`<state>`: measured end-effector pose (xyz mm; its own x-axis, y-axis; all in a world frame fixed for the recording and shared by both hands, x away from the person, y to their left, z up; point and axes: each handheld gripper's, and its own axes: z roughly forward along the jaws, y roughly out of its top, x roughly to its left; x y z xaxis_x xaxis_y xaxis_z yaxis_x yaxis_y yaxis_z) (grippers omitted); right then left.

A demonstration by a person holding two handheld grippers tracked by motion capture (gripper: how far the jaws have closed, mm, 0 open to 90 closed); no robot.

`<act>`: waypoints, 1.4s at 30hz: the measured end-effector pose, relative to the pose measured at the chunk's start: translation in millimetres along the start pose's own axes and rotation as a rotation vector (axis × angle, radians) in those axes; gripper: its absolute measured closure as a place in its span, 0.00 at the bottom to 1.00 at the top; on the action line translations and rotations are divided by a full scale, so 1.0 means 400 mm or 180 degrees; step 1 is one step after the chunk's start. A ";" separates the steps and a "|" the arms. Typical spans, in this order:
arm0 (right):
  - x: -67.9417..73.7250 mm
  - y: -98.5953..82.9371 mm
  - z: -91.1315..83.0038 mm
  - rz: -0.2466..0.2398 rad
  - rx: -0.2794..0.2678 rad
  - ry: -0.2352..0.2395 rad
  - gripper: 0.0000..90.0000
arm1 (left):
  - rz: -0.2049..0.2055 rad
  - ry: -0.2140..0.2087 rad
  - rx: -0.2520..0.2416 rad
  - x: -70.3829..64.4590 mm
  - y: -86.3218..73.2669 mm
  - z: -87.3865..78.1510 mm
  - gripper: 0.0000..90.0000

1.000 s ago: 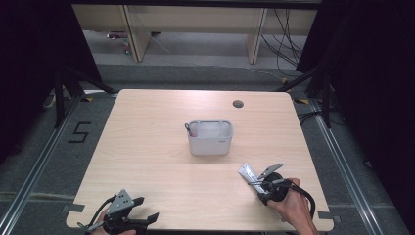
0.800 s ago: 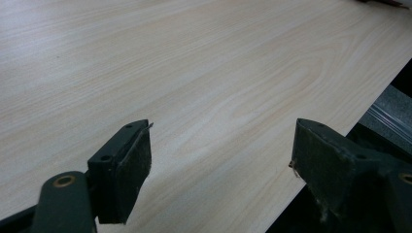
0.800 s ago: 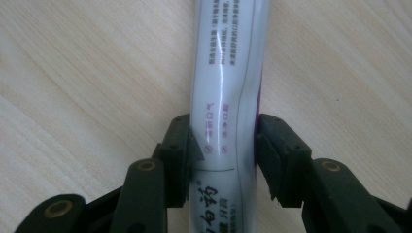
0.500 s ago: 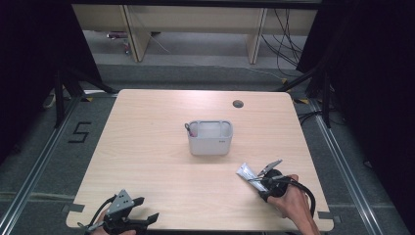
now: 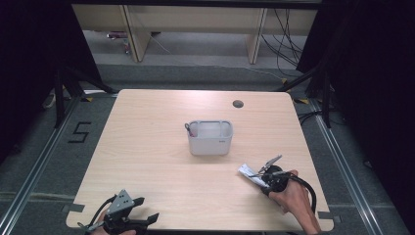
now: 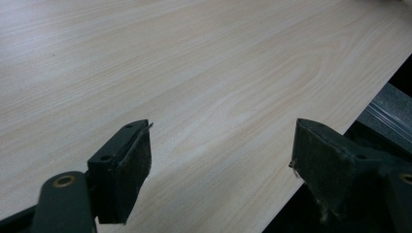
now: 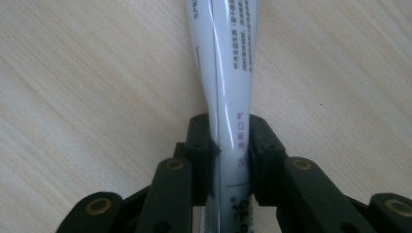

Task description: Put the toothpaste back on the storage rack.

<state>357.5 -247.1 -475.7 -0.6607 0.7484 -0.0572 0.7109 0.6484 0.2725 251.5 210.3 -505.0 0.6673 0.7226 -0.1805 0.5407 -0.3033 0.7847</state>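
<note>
My left claw [image 5: 139, 221] sits at the near edge of the desk [image 5: 147, 147], on my left side. Its two black jaws stand wide apart with nothing between them, and in the left gripper view I see bare wood and the desk edge under them [image 6: 221, 145].

My right claw [image 5: 258, 175] is at the near right part of the desk, with my hand [image 5: 293, 198] behind it. It is squeezed tight on a white tube [image 7: 228, 73]. In the right gripper view the jaws pinch the tube from both sides, and the tube runs straight out ahead, over the wood. It has small printed words on it. In the high view the tube's far end [image 5: 246, 171] pokes out to the left of the claw.

Farther out, near the middle of the desk, stands a small white bin [image 5: 209, 144]. It is well apart from the tube. Something small leans inside its left corner, but I cannot tell what. Past it, near the far edge, is a dark round hole [image 5: 238, 104].
</note>
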 end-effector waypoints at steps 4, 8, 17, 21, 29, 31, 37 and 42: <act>-0.006 0.003 0.002 -0.0054 0.0011 0.0057 0.82 | -0.0048 0.0014 0.0002 -0.002 0.001 0.001 0.24; -0.006 0.004 0.000 -0.0066 0.0029 0.0062 0.83 | -0.0085 0.0016 -0.0034 -0.002 0.000 0.003 0.24; -0.015 0.006 -0.027 -0.0152 -0.0089 0.0086 0.84 | -0.0078 0.0014 -0.0034 -0.001 -0.001 0.003 0.24; -0.017 0.006 -0.064 0.0029 -0.0167 0.0138 0.84 | -0.0078 0.0014 -0.0031 -0.001 -0.001 0.003 0.24; -0.033 0.013 -0.098 0.0022 -0.0520 0.0212 0.84 | -0.0078 0.0021 -0.0021 0.002 0.001 0.001 0.24; -0.040 0.015 -0.105 0.0012 -0.0616 0.0205 0.84 | -0.0069 0.0016 -0.0034 0.002 0.000 0.001 0.24; -0.040 0.019 -0.130 0.0097 -0.0750 0.0262 0.84 | -0.0070 0.0017 -0.0048 0.002 -0.001 0.002 0.24; -0.042 0.030 -0.147 0.0106 -0.0855 0.0237 0.84 | -0.0064 0.0015 -0.0042 0.001 -0.001 0.001 0.25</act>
<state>362.9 -260.2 -415.1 -0.6610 0.7500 0.0243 0.6497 0.5559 0.5185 252.0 210.5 -505.7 0.6539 0.7314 -0.1935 0.5472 -0.2806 0.7886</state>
